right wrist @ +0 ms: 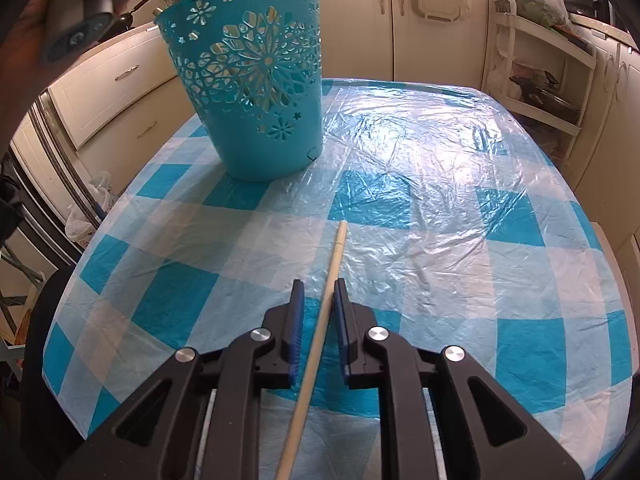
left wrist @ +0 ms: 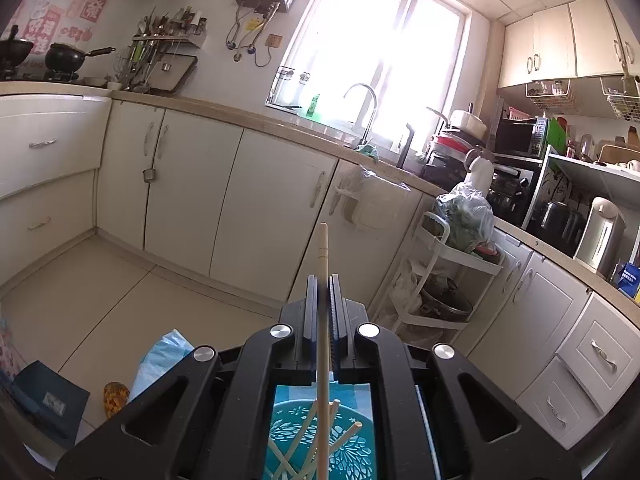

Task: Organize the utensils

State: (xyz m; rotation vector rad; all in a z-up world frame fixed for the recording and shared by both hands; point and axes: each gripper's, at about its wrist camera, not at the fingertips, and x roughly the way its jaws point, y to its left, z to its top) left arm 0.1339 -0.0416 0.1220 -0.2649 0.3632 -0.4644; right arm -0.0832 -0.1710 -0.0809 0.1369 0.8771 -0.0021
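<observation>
My left gripper (left wrist: 322,280) is shut on a pale wooden chopstick (left wrist: 322,264) that stands upright between its pads. Below it in the left wrist view is the turquoise perforated basket (left wrist: 280,432), with several chopsticks (left wrist: 344,440) inside. In the right wrist view the same basket (right wrist: 256,92) stands upright on the far left of the checked table. My right gripper (right wrist: 318,286) is open around another chopstick (right wrist: 316,344) that lies on the tablecloth between its pads, pointing away. The left hand and its gripper handle (right wrist: 80,12) show at the top left above the basket.
The table has a blue-and-white checked cloth under clear plastic (right wrist: 440,184). Cream cabinets (left wrist: 224,200) and a counter with a sink ring the room. A white trolley (right wrist: 536,72) with pots stands beyond the table's far right corner.
</observation>
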